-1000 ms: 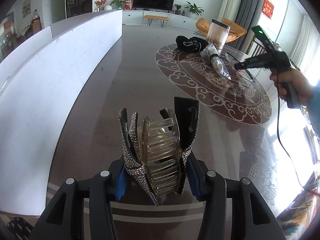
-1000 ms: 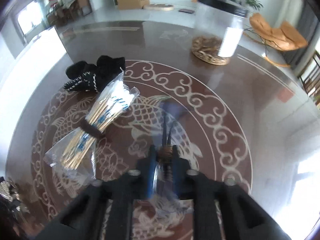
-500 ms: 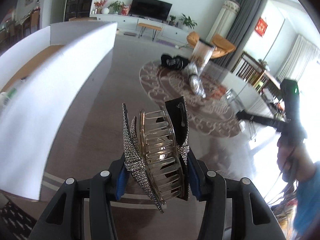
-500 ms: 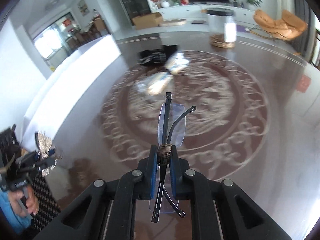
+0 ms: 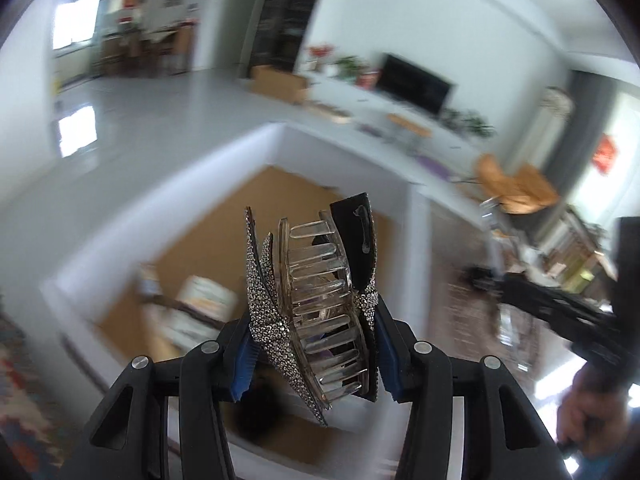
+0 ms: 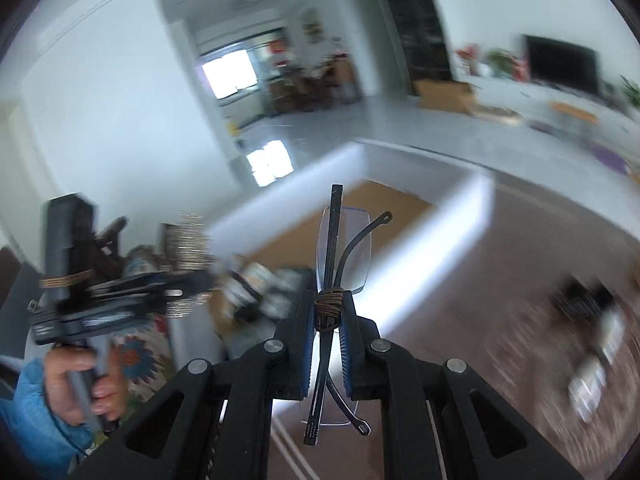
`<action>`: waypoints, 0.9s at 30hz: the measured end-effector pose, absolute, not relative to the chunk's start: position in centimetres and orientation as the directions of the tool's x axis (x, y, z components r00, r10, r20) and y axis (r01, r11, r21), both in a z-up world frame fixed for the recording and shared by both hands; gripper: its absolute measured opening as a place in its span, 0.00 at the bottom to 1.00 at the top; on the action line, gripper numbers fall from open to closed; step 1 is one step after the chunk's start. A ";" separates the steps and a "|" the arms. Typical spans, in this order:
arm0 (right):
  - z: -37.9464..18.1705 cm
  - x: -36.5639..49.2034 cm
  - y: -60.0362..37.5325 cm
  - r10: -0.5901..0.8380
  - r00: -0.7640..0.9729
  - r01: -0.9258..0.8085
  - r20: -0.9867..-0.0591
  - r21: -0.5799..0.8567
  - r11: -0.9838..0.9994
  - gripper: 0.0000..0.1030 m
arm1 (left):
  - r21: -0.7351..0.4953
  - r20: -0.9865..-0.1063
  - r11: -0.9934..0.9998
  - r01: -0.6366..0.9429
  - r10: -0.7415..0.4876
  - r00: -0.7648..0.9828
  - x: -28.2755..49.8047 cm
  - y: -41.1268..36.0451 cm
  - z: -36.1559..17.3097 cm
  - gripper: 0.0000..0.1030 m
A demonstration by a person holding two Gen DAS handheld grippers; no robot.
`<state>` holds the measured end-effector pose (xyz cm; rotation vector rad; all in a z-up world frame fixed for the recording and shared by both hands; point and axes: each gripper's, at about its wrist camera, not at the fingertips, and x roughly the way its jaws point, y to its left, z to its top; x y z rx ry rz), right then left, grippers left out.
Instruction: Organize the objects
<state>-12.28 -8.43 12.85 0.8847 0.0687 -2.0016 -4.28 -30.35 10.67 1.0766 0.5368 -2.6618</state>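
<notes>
My left gripper [image 5: 316,356] is shut on a rhinestone hair claw clip [image 5: 312,304] with clear teeth, held above the open white box [image 5: 172,208] with a brown floor. My right gripper [image 6: 326,344] is shut on folded rimless glasses [image 6: 344,256] bound with a brown band, also raised near the white box [image 6: 452,220]. The left gripper with the clip shows blurred at the left of the right wrist view [image 6: 132,300]. The right gripper shows at the right of the left wrist view [image 5: 568,308].
Several blurred items lie inside the box [image 5: 200,308]. The dark patterned table [image 6: 540,320] lies to the right with a black cloth [image 6: 584,300] and a clear bag on it. A patterned rug [image 6: 136,360] lies below at left.
Both grippers have swung left and lifted from over the table to over the white box, each keeping its object. The box interior has come into view.
</notes>
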 end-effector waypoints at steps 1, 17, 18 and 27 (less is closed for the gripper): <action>13.0 -12.2 -10.7 -0.728 -0.304 0.777 -0.615 0.281 -0.563 0.12 | -0.226 -0.727 -0.902 0.368 -0.095 -0.680 -4.8 -32.1 10.0 0.49; 6.7 -13.5 -21.3 -0.632 -0.138 0.769 -0.763 0.319 -0.554 0.68 | -0.123 -0.802 -0.873 0.472 -0.193 -0.565 -5.3 -35.3 4.5 0.80; 6.8 -13.6 -21.0 -0.609 -0.145 0.797 -0.780 0.273 -0.539 0.69 | -0.135 -0.794 -0.873 0.469 -0.188 -0.578 -4.9 -35.1 4.6 0.80; 7.8 -10.3 -11.7 -0.564 -0.330 0.810 -0.757 0.079 -0.581 0.83 | -0.189 -0.720 -0.938 0.291 -0.069 -0.691 -2.6 -27.4 8.3 0.80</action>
